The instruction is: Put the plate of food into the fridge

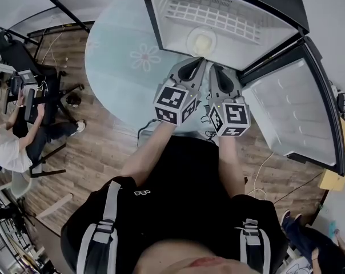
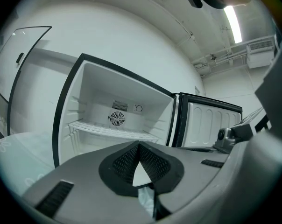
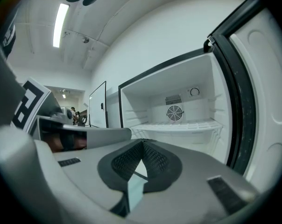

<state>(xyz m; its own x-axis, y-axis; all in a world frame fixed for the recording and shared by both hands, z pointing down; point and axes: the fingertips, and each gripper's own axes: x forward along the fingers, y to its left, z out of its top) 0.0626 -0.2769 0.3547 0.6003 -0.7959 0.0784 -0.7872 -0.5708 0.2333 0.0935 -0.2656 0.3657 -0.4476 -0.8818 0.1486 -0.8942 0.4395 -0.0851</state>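
Fridge (image 1: 159,17) stood with its door (image 1: 292,110) swung wide. The plate of food (image 1: 202,40) sat inside on the wire shelf (image 1: 235,20). The left gripper (image 1: 191,67) and right gripper (image 1: 217,72) were side by side just outside the opening, apart from the plate. Both had their jaws pressed together, empty.

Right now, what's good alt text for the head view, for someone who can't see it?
A person in a black top holds the grey left gripper and right gripper, both shut and empty, toward an open white fridge. A white plate of yellow food sits inside it.
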